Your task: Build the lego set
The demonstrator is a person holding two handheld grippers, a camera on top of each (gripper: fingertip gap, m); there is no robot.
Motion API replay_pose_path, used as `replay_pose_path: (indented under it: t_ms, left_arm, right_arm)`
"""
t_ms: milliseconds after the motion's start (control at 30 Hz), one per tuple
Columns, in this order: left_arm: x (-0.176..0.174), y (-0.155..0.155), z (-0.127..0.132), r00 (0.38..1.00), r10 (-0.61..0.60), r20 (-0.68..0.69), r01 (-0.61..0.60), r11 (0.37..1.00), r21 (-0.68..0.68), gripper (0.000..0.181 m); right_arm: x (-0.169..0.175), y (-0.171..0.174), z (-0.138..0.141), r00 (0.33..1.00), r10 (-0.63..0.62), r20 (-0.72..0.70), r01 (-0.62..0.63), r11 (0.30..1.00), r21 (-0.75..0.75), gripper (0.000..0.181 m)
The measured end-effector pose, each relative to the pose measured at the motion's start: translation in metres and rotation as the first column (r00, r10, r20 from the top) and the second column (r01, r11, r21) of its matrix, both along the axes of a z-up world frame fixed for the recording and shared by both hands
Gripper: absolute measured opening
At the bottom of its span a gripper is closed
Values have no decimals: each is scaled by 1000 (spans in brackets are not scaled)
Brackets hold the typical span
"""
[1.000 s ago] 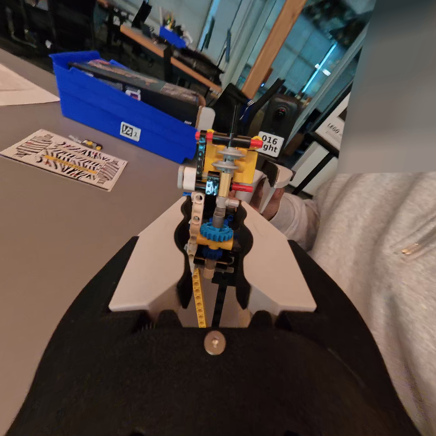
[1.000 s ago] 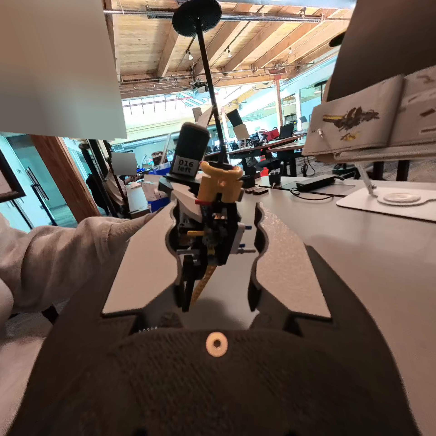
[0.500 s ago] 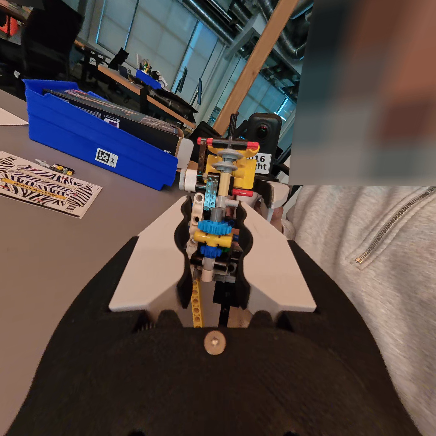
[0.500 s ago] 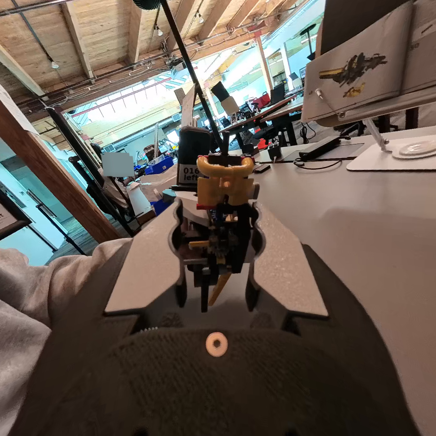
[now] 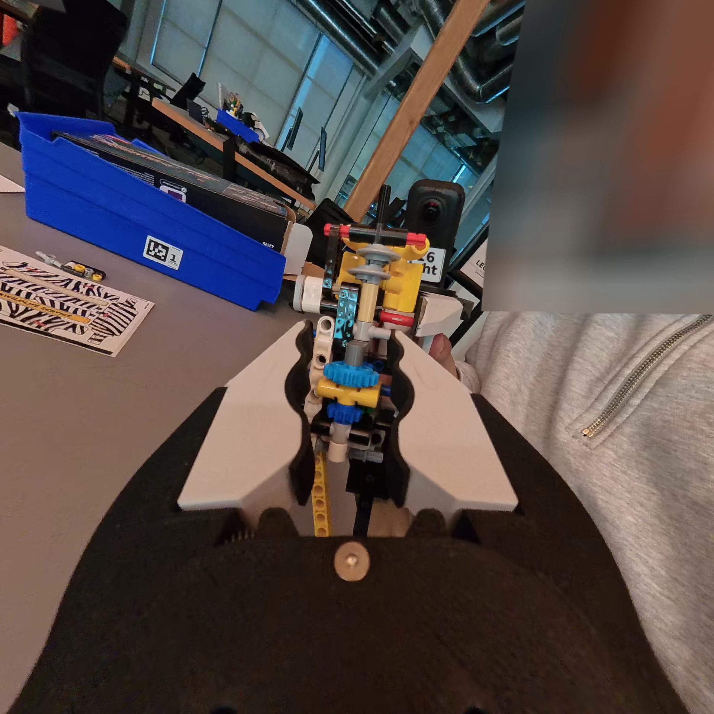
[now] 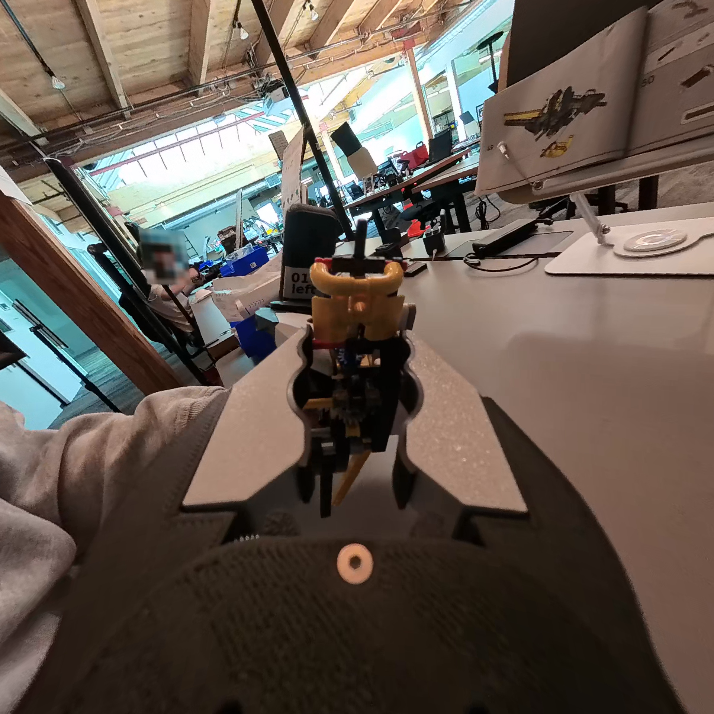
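The left gripper (image 5: 349,340) is closed on the lego assembly (image 5: 361,347), which is held off the grey table (image 5: 116,405) between both grippers. From the opposite side the same assembly is clamped by the right gripper (image 6: 353,347). A zebra-striped sticker sheet (image 5: 65,305) and a blue bin (image 5: 154,216) are seen on the table well to the left; an open instruction booklet (image 6: 579,116) is propped on a stand to the right.
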State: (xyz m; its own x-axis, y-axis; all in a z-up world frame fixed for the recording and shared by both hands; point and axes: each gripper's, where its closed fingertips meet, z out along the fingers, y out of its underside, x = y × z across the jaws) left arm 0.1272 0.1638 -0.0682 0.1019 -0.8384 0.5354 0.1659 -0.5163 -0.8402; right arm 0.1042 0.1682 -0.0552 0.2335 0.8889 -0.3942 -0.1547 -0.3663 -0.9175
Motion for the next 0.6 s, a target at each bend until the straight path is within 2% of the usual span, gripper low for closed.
replay_pose_path:
  t_ms: [600]
  left_arm:
    - [2, 1, -2, 1000, 7, -8, -7, 1000, -10, 35]
  right_arm:
    - [2, 1, -3, 1000, 4, 14, -4, 1000, 2, 41]
